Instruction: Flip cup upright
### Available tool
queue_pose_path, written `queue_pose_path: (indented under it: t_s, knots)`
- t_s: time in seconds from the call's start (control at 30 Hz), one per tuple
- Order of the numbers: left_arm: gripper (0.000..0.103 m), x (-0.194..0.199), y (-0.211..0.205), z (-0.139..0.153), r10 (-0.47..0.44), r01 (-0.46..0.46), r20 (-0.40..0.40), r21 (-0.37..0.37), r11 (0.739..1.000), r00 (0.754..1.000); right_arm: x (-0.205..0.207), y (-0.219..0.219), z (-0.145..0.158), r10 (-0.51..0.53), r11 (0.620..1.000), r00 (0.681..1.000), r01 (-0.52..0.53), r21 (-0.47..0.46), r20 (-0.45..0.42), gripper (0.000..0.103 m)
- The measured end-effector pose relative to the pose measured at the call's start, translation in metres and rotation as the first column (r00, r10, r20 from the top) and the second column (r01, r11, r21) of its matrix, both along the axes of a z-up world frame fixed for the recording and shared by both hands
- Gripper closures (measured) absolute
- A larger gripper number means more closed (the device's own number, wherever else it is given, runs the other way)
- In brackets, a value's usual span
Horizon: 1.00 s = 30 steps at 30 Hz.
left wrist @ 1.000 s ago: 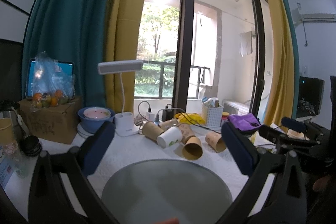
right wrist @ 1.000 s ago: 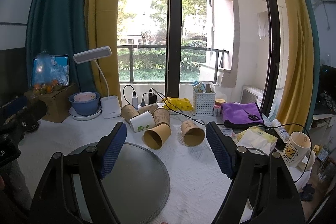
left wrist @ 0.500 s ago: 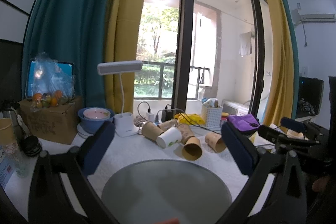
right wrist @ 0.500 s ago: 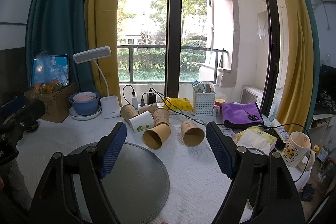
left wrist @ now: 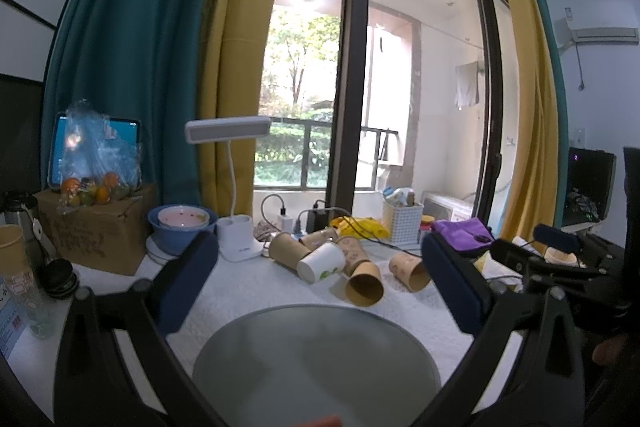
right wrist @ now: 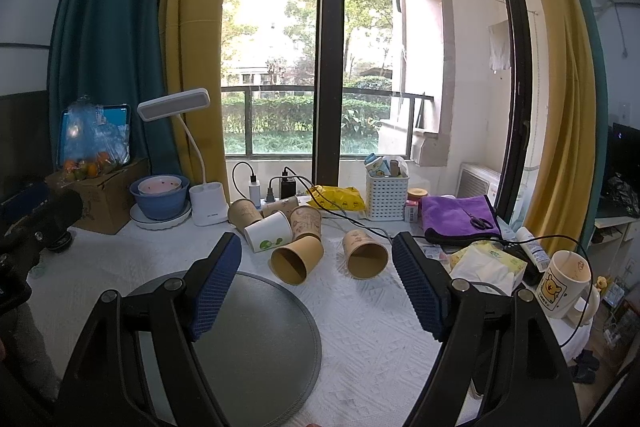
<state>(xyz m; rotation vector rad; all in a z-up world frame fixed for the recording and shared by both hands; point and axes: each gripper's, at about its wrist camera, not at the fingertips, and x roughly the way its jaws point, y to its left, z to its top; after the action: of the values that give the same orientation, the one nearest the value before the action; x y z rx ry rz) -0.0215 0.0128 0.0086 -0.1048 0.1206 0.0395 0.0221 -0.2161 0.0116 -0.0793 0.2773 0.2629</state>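
Here, the brown paper cup [right wrist: 297,259] lies sideways, mouth facing the camera.

Both wrist views look forward from just above the white-clothed table [right wrist: 380,331] toward the window. The left view sits further left, the right further right. Both share the round grey tray [left wrist: 316,359] and the cluster of tipped brown paper cups [right wrist: 298,259].

white desk lamp [right wrist: 192,163], blue bowl [right wrist: 159,199], purple cloth [right wrist: 456,213], mug [right wrist: 566,285]
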Motion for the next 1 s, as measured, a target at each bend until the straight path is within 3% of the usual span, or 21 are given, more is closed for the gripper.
queue_pose_path:
  t_s: [0.33, 0.57, 0.8, 1.0]
  knots:
    - [0.001, 0.005, -0.005, -0.002, -0.013, 0.013, -0.019, -0.002, 1.000, 1.000, 0.007, -0.008, -0.003, -0.015, 1.000, 1.000, 0.015, 0.004, -0.010, 0.023]
    - [0.001, 0.043, -0.014, -0.012, -0.063, 0.062, -0.108, -0.011, 0.998, 0.992, 0.036, -0.017, -0.015, -0.052, 0.999, 0.997, 0.052, 0.001, -0.053, 0.023]
    - [0.001, 0.102, -0.036, -0.024, -0.131, 0.135, -0.234, 0.000, 0.991, 0.963, 0.082, -0.036, -0.031, -0.116, 0.993, 0.987, 0.118, 0.008, -0.111, 0.023]
    - [0.001, 0.157, -0.045, -0.039, -0.162, 0.172, -0.345, -0.001, 0.985, 0.925, 0.127, -0.049, -0.040, -0.145, 0.989, 0.978, 0.147, 0.008, -0.150, 0.023]
